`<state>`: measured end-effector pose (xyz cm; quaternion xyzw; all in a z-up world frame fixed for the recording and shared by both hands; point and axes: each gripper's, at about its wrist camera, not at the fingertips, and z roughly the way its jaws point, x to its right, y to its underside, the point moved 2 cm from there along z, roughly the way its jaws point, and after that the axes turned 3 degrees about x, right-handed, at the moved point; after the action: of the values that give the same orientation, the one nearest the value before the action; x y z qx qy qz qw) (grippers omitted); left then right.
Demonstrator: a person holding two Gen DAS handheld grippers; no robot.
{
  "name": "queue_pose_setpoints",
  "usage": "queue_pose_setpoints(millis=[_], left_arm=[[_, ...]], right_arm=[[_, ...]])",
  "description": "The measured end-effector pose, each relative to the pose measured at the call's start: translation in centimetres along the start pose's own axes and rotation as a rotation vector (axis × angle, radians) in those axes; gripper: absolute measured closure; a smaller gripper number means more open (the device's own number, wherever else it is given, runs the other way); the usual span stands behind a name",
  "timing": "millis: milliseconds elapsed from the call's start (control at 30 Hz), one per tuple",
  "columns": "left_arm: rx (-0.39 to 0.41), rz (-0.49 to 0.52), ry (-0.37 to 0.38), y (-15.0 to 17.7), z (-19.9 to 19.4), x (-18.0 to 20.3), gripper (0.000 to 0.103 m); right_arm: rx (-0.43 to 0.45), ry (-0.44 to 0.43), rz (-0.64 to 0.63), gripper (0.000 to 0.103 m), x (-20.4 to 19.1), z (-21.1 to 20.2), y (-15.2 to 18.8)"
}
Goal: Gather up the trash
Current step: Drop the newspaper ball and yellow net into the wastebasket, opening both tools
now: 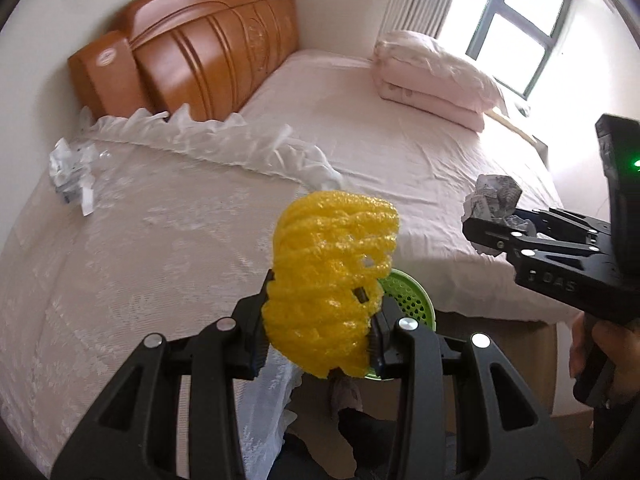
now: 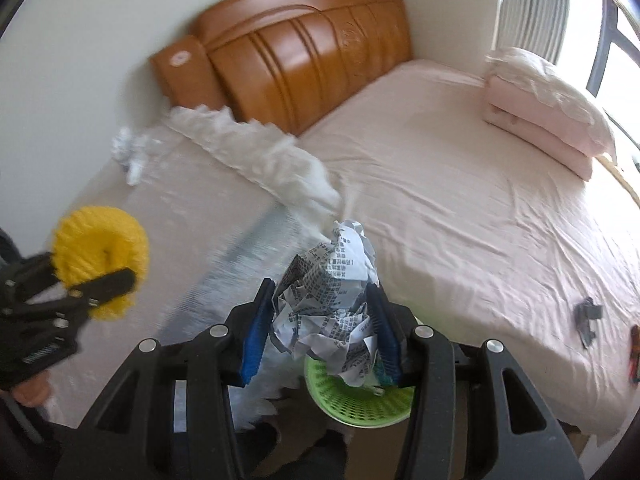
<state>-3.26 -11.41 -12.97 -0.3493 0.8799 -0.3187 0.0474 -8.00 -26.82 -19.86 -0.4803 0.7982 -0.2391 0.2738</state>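
My left gripper (image 1: 320,320) is shut on a yellow foam net (image 1: 334,276) and holds it above the bed's near edge; the net also shows in the right wrist view (image 2: 102,258). My right gripper (image 2: 326,332) is shut on a crumpled printed paper ball (image 2: 332,304), also seen in the left wrist view (image 1: 494,204). A green mesh basket (image 2: 360,404) stands on the floor just below both grippers, partly hidden in the left wrist view (image 1: 408,300). More crumpled paper (image 1: 70,176) lies on the bed's far left.
A pink bed (image 2: 460,200) with an orange wooden headboard (image 1: 208,48) fills the view. A white lace cover (image 1: 140,260) drapes its near side. Folded pink bedding (image 1: 436,76) sits by the window. Small dark objects (image 2: 588,318) lie on the bed's right.
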Motion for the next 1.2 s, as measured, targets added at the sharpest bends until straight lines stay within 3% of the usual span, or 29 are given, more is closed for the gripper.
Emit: queue_pose_setpoints(millis=[167, 300, 333, 500, 667, 1033, 1100, 1167, 1200], left_arm=[[-0.025, 0.008, -0.011, 0.5, 0.3, 0.9, 0.066], [-0.04, 0.011, -0.021, 0.7, 0.4, 1.2, 0.066], [-0.045, 0.015, -0.024, 0.8, 0.5, 1.3, 0.066], [-0.063, 0.057, -0.031, 0.8, 1.3, 2.4, 0.066], [-0.096, 0.126, -0.012, 0.7, 3.4, 4.4, 0.066], [-0.234, 0.275, 0.064, 2.8, 12.7, 12.0, 0.065], [-0.272, 0.297, 0.084, 3.6, 14.8, 13.3, 0.055], [-0.31, 0.32, 0.077, 4.5, 16.7, 14.6, 0.028], [-0.316, 0.338, 0.066, 5.1, 17.3, 15.3, 0.025]], right_arm=[[-0.089, 0.012, 0.026, 0.052, 3.2, 4.5, 3.6], [-0.196, 0.025, 0.051, 0.015, 5.0, 10.9, 7.3], [-0.225, 0.049, 0.052, 0.012, 5.4, 12.4, 8.2], [-0.345, 0.11, 0.1, 0.012, 7.3, 16.7, 11.2], [-0.292, 0.122, 0.177, 0.002, 9.3, 14.3, 11.6], [-0.204, 0.243, 0.245, 0.002, 15.3, 5.6, 11.5], [-0.197, 0.256, 0.263, 0.002, 16.5, 4.6, 11.7], [-0.191, 0.266, 0.273, 0.002, 17.4, 3.7, 11.9], [-0.191, 0.271, 0.273, 0.002, 17.9, 3.4, 12.0]])
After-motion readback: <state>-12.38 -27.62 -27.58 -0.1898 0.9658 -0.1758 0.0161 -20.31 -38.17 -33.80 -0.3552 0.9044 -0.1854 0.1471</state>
